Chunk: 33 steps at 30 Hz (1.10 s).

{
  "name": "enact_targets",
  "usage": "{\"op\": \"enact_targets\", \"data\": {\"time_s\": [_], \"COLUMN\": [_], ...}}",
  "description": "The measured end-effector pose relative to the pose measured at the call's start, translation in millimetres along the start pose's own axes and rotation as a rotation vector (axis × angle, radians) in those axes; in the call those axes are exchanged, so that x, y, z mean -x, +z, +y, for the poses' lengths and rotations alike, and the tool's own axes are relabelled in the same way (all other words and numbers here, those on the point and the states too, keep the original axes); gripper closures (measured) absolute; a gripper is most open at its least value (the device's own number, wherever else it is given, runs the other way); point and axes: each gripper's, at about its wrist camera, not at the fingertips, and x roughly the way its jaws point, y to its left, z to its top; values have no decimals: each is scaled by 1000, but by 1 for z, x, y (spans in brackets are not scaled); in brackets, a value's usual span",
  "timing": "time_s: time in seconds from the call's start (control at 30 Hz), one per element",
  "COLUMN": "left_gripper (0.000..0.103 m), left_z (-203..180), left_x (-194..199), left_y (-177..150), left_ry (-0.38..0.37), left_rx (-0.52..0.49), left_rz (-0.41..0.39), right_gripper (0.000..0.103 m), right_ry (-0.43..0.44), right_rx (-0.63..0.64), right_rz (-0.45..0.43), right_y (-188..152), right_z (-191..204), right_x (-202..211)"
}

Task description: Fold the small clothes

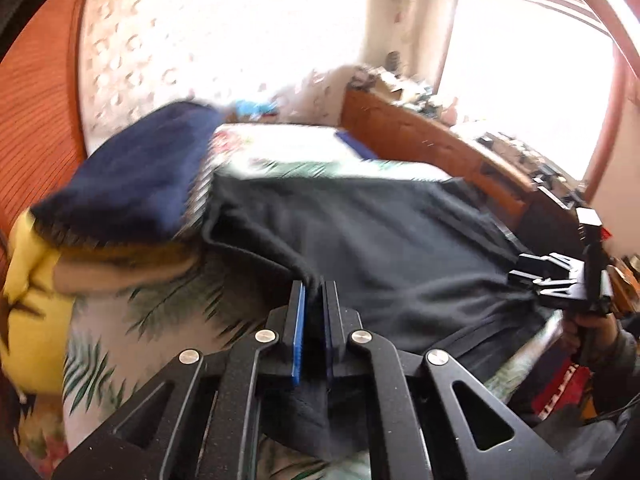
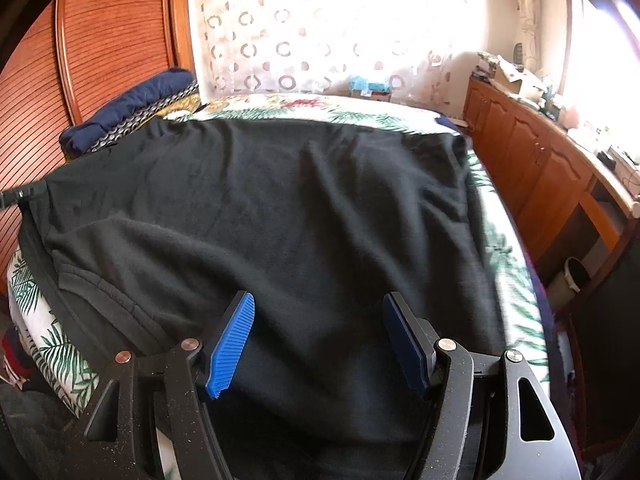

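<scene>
Left claw (image 1: 314, 292) pinched tight on an edge of the black garment (image 1: 380, 240). Right claw (image 2: 318, 312) spread wide above it, gripping nothing. Garment spread across the bed (image 2: 508, 264).

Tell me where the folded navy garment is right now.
The folded navy garment tops a stack at the bed's far-left corner, beside the wooden wardrobe, just beyond the black garment.

1 black garment (image 2: 280, 208), 1 stack of folded clothes (image 2: 132, 108), 1 bed (image 2: 508, 264), 2 grippers: left gripper (image 1: 314, 300), right gripper (image 2: 318, 320).

Matt fleecy black garment (image 2: 280, 208), ribbed blue plastic pads (image 2: 232, 344), glossy wood cabinets (image 2: 532, 160), printed cotton-looking sheet (image 2: 508, 264).
</scene>
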Motion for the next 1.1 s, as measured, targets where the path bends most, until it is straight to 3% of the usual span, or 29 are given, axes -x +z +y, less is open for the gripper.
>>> {"op": "enact_targets", "data": {"time_s": [0.27,0.43,0.83,1.0,1.03,1.07,1.1], "left_gripper": [95,95,95,94,85,70,63], "left_z": [-68,-109,-188,-209,-210,-210,-209], "left_x": [-23,-35,-36,-44,-47,-51,-53], "left_y": [49,71,107,108,106,105,104], "left_ry": [-174,-240,-381,-384,-388,-390,-390], "left_rx": [-84,-150,-266,-291,-298,-297,-293], "left_rz": [-41,-46,-53,-26,-10,5,13], "right_gripper": [34,34,34,34,34,34,34], "right_ry": [-54,-81,-112,-114,-113,-112,-111], "right_rx": [-62,-88,-138,-148,-149,-150,-148], "right_rz": [-43,-54,-89,-104,-105,-105,-103], "right_y": [-2,-8,-18,-19,-19,-19,-19], "right_z": [-38,-53,-77,-84,-85,-86,-86], "right_x": [26,35,56,61,61,61,59]}}
